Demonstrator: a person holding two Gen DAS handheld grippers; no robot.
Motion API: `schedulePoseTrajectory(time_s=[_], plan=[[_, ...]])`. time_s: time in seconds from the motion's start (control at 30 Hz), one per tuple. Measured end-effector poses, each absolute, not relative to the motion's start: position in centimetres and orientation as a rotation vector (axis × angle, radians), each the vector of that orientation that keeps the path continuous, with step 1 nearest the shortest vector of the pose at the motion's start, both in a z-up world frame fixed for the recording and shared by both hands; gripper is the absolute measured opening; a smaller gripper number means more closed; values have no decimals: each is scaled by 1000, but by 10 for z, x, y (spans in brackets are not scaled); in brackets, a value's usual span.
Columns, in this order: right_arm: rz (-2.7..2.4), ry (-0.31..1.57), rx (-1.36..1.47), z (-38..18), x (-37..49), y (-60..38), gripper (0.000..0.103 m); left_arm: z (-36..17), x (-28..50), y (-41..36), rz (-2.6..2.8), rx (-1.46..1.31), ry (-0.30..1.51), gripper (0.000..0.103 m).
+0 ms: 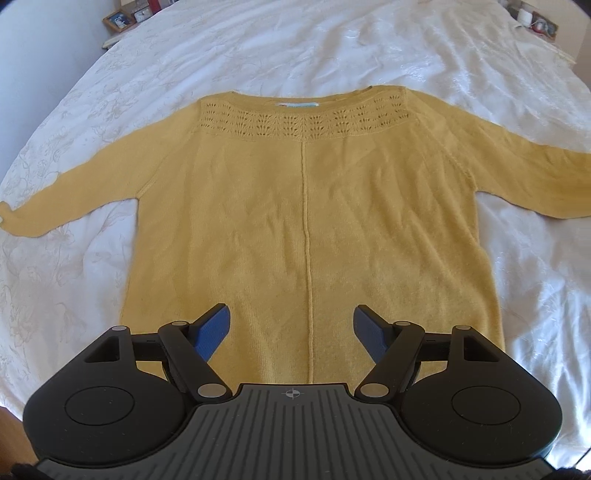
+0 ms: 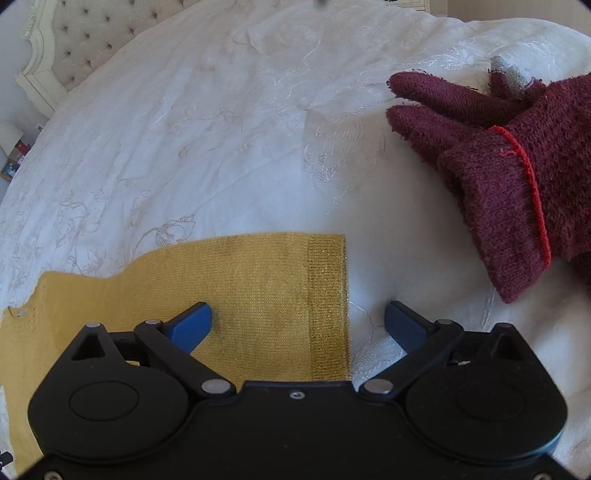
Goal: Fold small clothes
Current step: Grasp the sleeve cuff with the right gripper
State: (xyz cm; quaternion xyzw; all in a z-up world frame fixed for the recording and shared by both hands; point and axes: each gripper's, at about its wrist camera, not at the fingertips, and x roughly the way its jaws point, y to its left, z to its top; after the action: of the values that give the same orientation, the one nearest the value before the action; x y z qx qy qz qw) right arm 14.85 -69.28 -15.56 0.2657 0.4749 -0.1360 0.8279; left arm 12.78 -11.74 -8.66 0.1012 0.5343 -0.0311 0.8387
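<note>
A mustard-yellow knit sweater (image 1: 306, 206) lies flat on the white bedspread (image 1: 258, 48), neckline far, both sleeves spread sideways. My left gripper (image 1: 291, 326) is open above the sweater's lower hem, straddling the centre seam. In the right wrist view, one sleeve end with its ribbed cuff (image 2: 327, 306) lies on the bedspread (image 2: 221, 129). My right gripper (image 2: 297, 325) is open low over the cuff, its left finger over the sleeve and its right finger over the bedding, holding nothing.
A dark red knit glove (image 2: 517, 155) with a red thread line lies on the bedding to the right of the cuff. A tufted headboard (image 2: 74, 44) stands at the far left. Picture frames (image 1: 120, 18) and small items sit on bedside furniture.
</note>
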Motion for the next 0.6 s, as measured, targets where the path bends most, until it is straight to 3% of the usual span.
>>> schedulePoseTrajectory(time_s=[0.07,0.1,0.13,0.17,0.2,0.33,0.6], plan=[[-306,1012,568,-151,148,-692,73,-85,130,-117,-70,207,1124,73],[-320,1013,569,-148,148,-692,57,-84,131,-115,-74,199,1121,73],[-335,1016,577,-146,147,-691,31,-84,133,-113,-81,190,1118,73],[-351,1010,604,-141,147,-691,15,-83,135,-111,-88,181,1114,73],[-352,993,637,-138,145,-692,11,-83,137,-109,-94,177,1112,73],[-333,944,681,-116,151,-672,12,-82,146,-96,-126,176,1094,73],[-138,843,721,-64,209,-549,12,-86,170,-41,-188,152,1086,73]])
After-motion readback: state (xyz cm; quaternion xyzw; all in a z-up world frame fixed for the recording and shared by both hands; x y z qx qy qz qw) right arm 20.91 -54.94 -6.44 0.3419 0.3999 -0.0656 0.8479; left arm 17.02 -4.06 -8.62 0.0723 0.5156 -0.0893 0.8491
